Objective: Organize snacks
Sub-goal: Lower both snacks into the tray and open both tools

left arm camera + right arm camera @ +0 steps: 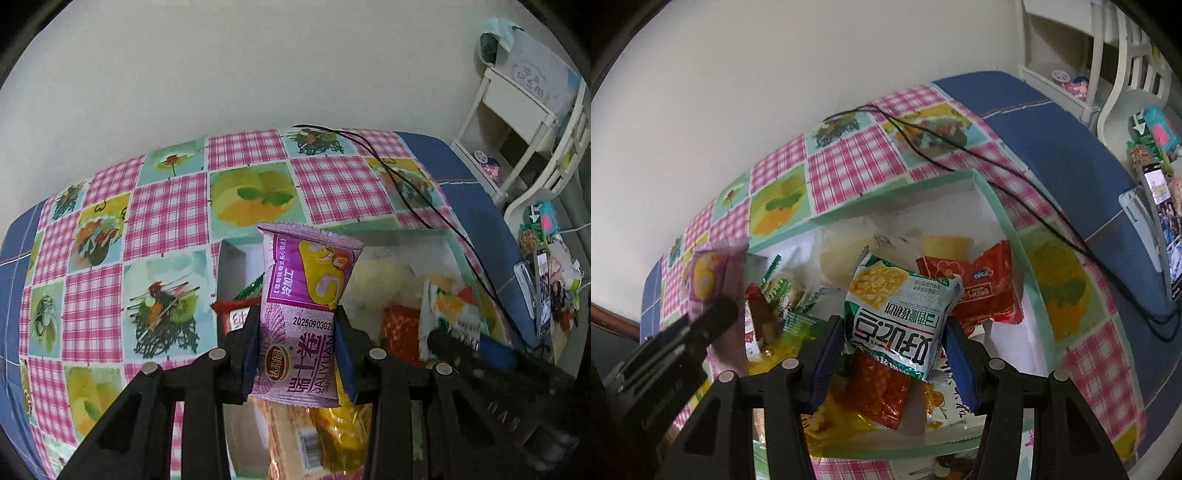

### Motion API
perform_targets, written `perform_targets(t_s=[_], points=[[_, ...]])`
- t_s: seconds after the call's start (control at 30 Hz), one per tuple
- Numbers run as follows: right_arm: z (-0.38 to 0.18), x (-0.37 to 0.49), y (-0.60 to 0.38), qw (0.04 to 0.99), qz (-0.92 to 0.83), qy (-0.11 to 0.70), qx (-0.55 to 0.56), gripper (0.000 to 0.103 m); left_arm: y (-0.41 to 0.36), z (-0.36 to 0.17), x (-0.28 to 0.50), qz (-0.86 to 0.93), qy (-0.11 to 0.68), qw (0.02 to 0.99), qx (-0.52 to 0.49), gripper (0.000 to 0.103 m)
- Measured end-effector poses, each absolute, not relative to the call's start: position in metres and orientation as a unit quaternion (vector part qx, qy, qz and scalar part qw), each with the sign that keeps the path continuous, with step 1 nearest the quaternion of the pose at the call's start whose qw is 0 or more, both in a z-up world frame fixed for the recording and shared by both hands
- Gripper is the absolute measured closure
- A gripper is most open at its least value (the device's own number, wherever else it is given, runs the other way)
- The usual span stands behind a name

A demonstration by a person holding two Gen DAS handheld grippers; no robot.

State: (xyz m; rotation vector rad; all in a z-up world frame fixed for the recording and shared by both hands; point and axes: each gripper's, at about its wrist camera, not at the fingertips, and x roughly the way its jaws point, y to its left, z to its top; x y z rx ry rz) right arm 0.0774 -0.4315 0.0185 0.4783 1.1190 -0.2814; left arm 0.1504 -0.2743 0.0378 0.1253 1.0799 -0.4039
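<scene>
Left tongs point(295, 354) pinch our purple pack point(306, 291), right tongs point(892, 354) our green pack point(905, 314); slick wrappers could slip out into the box point(1015, 229)

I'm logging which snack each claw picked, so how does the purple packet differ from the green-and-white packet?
The purple packet is narrow and shows a swirled roll cake; the green-and-white packet is wider and shows yellow flakes. The purple packet sits in the left claw, the green-and-white packet in the right claw. Both are sealed snack packets, pinched between blue pads and held above the box.
</scene>
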Motion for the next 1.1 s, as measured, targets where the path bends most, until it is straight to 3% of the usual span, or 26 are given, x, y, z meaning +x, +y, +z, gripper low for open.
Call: perform_targets(t_s=[0.43,0.53,0.73,0.83,0.97,1.1], points=[[0.006,0.088,-0.412,0.807,-0.118,0.544,0.196,0.045,-0.284,0.019,0.16,-0.192,0.537,0.82,0.047,0.063],[0.006,0.088,-0.41,0.807,-0.117,0.545,0.196,0.045,-0.278,0.022,0.159,-0.189,0.542,0.818,0.036,0.048],[0.009,0.089,-0.407,0.808,-0.114,0.546,0.192,0.043,-0.262,0.032,0.153,-0.166,0.547,0.82,0.035,0.032],[0.01,0.088,-0.407,0.808,-0.116,0.545,0.191,0.035,-0.248,0.036,0.15,-0.134,0.544,0.828,0.04,0.017],[0.016,0.086,-0.4,0.817,-0.114,0.537,0.176,0.026,-0.227,0.034,0.147,-0.103,0.546,0.831,0.026,0.009],[0.019,0.084,-0.393,0.823,-0.108,0.533,0.167,0.017,-0.203,0.033,0.142,-0.08,0.548,0.833,0.005,0.009]])
